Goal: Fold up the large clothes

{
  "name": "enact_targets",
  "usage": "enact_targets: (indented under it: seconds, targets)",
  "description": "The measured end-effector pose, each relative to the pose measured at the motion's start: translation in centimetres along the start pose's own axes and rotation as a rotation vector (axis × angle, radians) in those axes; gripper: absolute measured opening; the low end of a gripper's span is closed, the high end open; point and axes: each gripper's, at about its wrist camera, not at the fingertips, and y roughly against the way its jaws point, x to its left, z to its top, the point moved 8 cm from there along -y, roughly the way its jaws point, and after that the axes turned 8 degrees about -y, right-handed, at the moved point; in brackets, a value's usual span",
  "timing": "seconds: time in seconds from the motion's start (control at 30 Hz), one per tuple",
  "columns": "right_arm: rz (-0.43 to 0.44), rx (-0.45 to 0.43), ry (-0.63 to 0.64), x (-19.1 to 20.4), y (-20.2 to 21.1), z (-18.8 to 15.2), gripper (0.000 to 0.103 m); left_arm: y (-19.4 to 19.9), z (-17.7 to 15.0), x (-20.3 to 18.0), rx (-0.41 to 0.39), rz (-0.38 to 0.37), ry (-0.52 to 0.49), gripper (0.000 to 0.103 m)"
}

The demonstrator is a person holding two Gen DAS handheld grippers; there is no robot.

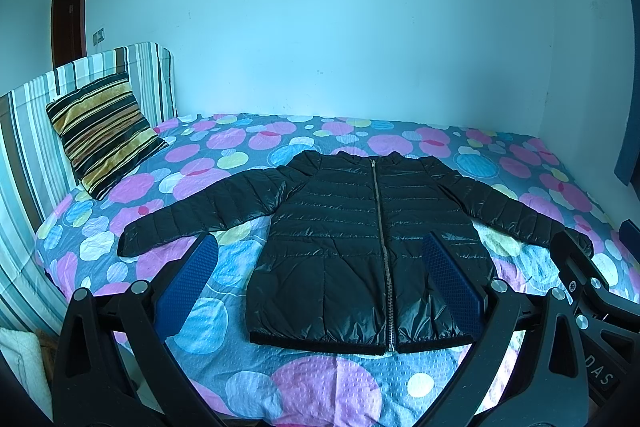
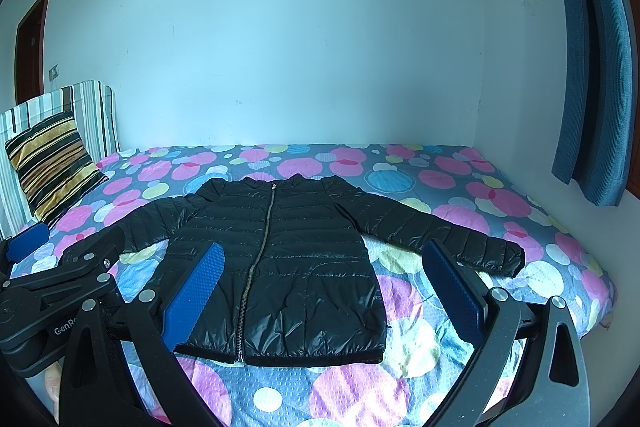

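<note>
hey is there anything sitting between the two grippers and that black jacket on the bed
Nothing visible does. The black jacket lies flat on the bedspread, and both the left gripper and right gripper hang over it, jaws open. The striped pillow sits off to the left.

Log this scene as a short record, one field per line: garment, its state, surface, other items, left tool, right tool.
garment: black puffer jacket
state: spread flat, front up, zipped, both sleeves out, unfolded
surface: bed with circle-print sheet
other items: striped pillow against striped headboard; blue curtain
left tool: open, above the jacket, holding nothing
right tool: open, above the jacket, holding nothing
</note>
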Motion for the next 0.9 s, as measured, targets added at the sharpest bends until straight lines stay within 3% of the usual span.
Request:
enact_targets:
  seconds: [0.9]
  targets:
    - [0.000, 0.004, 0.000, 0.12, -0.35, -0.27, 0.098, -0.03, -0.02, -0.02, 0.003, -0.001, -0.002, 0.101]
